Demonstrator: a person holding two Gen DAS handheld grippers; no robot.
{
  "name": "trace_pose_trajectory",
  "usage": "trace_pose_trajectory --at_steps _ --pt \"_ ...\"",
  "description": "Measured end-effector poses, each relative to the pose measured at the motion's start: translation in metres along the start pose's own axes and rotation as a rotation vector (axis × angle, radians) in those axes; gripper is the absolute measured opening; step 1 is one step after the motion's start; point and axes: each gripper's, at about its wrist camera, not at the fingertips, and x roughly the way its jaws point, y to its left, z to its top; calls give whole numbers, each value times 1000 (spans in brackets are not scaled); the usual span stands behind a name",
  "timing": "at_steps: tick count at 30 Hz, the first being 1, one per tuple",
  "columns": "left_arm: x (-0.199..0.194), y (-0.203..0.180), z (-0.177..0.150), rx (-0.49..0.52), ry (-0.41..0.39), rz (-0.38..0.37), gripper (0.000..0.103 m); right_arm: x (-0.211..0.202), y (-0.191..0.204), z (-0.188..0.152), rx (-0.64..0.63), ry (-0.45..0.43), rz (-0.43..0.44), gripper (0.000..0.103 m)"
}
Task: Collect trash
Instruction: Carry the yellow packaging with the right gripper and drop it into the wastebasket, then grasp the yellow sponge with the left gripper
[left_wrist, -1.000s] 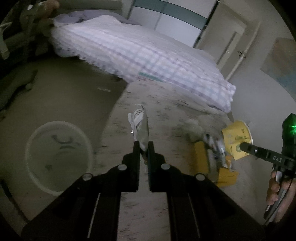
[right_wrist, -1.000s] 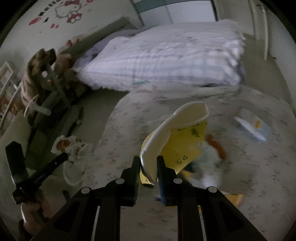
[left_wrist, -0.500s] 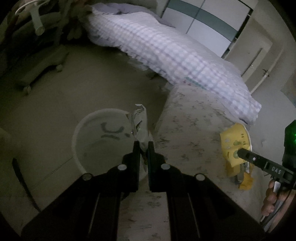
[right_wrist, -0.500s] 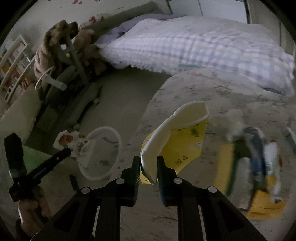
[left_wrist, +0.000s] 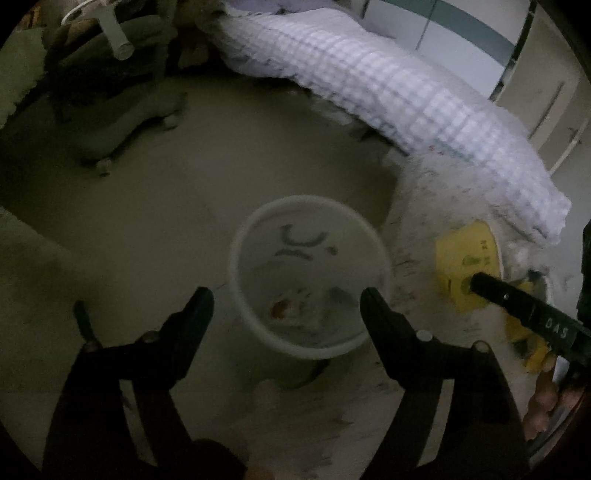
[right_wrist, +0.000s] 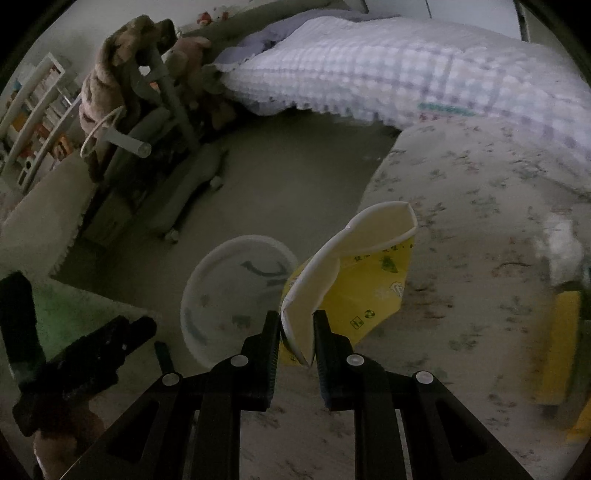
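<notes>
My left gripper (left_wrist: 286, 295) hovers over a white round bin (left_wrist: 233, 266) on the floor. Its jaws are opening wide, with nothing between them. Blurred scraps of trash (left_wrist: 290, 308) lie at the bin's bottom. My right gripper (right_wrist: 296, 321) is shut on a flattened yellow and white paper cup (right_wrist: 354, 280), held above the rug's edge just right of the bin (right_wrist: 229, 247). In the left wrist view the cup (left_wrist: 463, 254) shows at the right with one right finger (left_wrist: 517, 302) on it. The left gripper (right_wrist: 99, 350) appears low on the left in the right wrist view.
A pale patterned rug (right_wrist: 480, 206) holds more litter at its right side, a yellow piece (right_wrist: 561, 332) and a white crumpled one (right_wrist: 561, 240). A bed with a checked quilt (left_wrist: 406, 96) runs behind. A wheeled chair base (left_wrist: 122, 125) stands on the floor at the left.
The left gripper carried the wrapper from the rug to above the bin and opened; the wrapper is gone from its jaws. The right gripper moved left with the cup, closer to the bin.
</notes>
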Motion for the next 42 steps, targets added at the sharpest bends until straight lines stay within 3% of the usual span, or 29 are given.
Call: trace_pose_trajectory --at_steps 5,12,14,15,17,28,42 --pt "-4 25 -6 -10 2 52 89 24 18 -2 -12 17 10 19" --pt "-13 41 -10 -19 -4 70 93 42 31 -6 4 32 66 25" --pt "-14 44 -12 -20 -4 74 93 42 32 -6 21 36 77 38" --pt "-15 44 -12 -19 -4 74 93 41 32 -7 30 34 80 51" --pt "-15 43 -12 -17 -2 74 94 36 34 -7 43 11 85 66" --pt "-23 39 -15 -6 4 32 95 -3 21 -11 40 8 -10 66" --pt "-30 -25 -18 83 13 -66 97 -113 -83 -36 111 -64 -220 70"
